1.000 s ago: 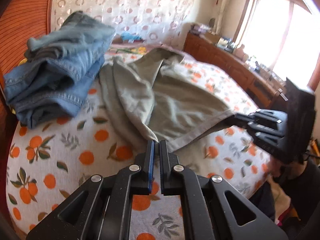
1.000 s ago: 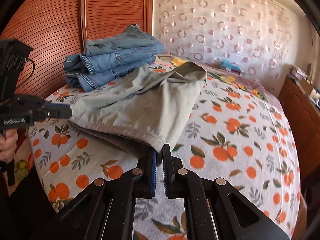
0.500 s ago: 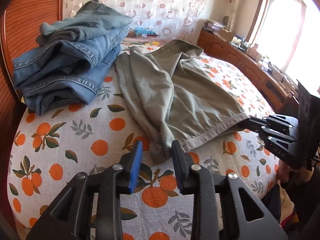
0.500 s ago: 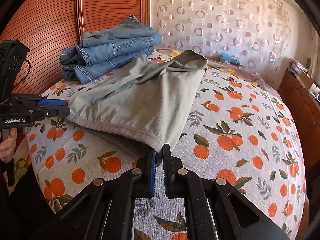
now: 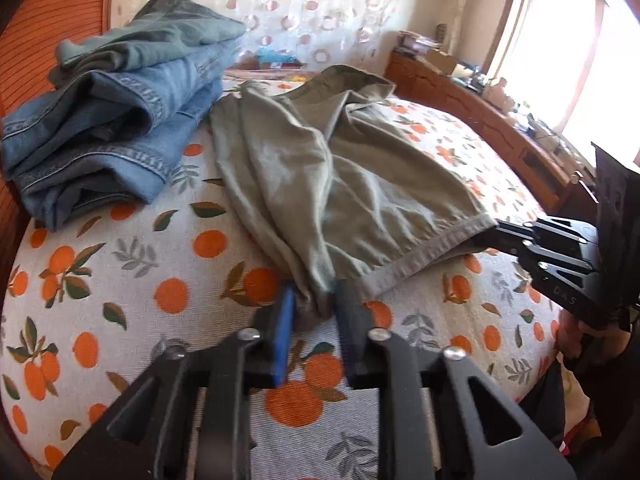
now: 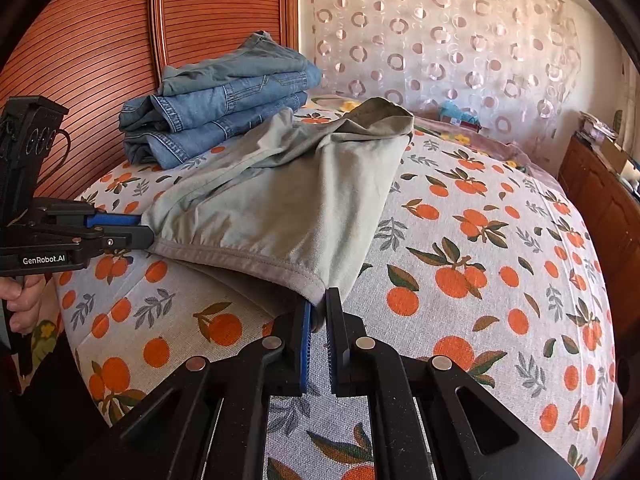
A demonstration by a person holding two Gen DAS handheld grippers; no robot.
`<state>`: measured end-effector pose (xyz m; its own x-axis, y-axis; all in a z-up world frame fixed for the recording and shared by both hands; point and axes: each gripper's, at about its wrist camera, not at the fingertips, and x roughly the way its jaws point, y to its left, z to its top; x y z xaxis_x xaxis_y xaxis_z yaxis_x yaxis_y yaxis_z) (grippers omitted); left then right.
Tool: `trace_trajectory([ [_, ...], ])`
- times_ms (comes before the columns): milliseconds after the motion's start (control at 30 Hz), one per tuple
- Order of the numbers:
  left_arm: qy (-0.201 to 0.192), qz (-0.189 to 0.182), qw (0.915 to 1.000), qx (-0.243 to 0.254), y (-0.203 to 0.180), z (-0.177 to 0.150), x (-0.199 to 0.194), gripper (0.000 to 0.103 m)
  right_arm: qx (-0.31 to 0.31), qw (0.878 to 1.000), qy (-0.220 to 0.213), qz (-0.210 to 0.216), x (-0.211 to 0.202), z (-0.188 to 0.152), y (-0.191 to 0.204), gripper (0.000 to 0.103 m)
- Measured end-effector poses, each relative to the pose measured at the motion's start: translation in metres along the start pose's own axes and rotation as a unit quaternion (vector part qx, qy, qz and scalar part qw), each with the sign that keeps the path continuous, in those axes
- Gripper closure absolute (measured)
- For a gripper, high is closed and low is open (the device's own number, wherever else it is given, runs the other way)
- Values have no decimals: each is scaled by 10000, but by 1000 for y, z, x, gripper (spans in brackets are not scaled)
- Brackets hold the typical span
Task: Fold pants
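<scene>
White lettering reading "GenRobot.AI" stands on the black side of the left gripper point(image 6: 136, 229), seen at the left edge of the right wrist view. In the left wrist view, faint raised letters that look like "DAS" sit on the black body of the right gripper point(image 5: 486, 233); they are hard to make out.
</scene>
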<state>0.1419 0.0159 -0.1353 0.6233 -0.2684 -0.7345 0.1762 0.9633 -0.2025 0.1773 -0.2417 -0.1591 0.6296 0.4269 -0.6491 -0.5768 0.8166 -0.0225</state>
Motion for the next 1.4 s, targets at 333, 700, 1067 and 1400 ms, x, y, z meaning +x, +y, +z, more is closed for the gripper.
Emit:
trace_trajectory([
  [333, -96, -312, 9995, -2, -25, -5, -40, 94, 291, 9994, -181, 36, -44, -13, -5, 98],
  [700, 203, -372, 9991, 99, -36, -46, -59, 94, 562, 9981, -25, 250, -82, -59, 15, 98],
  [1067, -47, 4, 9999, 128, -27, -34, -71, 80, 750, 9967, 72, 317, -83, -57, 10, 95],
  [1400, -358, 221, 9987, 275, -17, -4, -74, 62, 757, 9969, -121, 150, -103, -51, 0, 94],
])
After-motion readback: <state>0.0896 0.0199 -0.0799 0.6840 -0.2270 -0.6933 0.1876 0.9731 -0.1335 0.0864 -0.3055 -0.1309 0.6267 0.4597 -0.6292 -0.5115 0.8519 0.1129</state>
